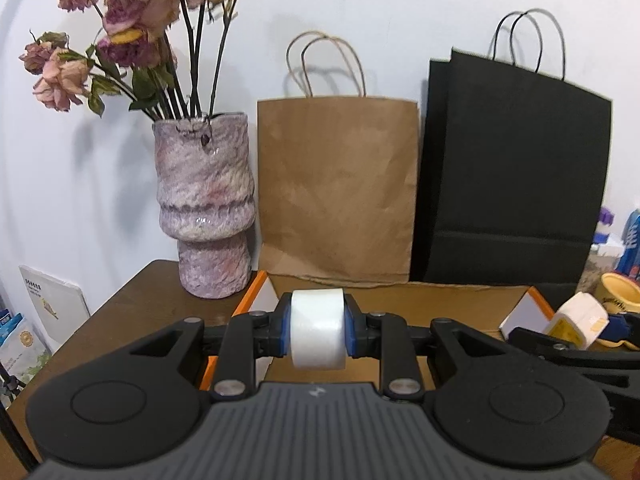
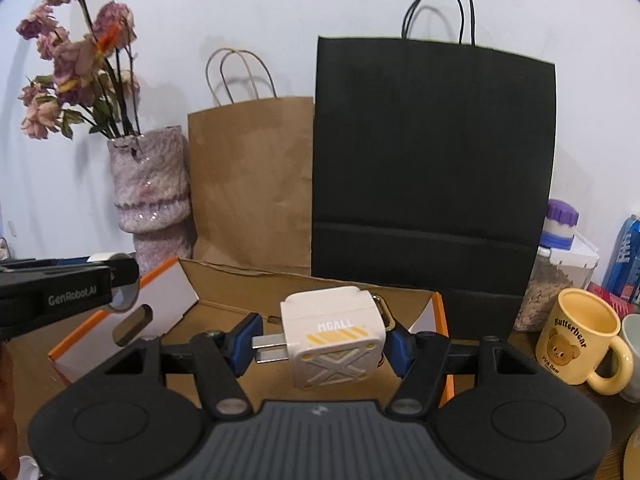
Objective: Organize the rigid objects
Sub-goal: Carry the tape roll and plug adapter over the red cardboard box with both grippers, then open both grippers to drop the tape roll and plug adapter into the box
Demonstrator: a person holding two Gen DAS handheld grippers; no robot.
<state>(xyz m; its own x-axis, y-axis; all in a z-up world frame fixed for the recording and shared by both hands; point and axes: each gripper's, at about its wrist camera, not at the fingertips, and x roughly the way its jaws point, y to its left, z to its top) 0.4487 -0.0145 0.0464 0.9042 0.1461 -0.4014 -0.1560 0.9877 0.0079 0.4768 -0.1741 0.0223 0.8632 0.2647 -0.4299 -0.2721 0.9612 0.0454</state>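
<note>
My left gripper (image 1: 318, 330) is shut on a white roll of tape (image 1: 318, 328) and holds it above the left part of an open cardboard box (image 1: 460, 300) with orange edges. My right gripper (image 2: 320, 346) is shut on a white charger plug (image 2: 334, 334) marked MCALL, its prongs pointing left, above the same box (image 2: 240, 280). The charger (image 1: 578, 320) and the right gripper show at the right of the left wrist view. The left gripper and its tape (image 2: 106, 258) show at the left edge of the right wrist view.
A purple vase (image 1: 206, 204) of dried flowers stands left of the box. A brown paper bag (image 1: 336, 184) and a black paper bag (image 1: 512, 176) lean on the wall behind it. A yellow bear mug (image 2: 578, 340) and jars (image 2: 560, 232) stand at the right.
</note>
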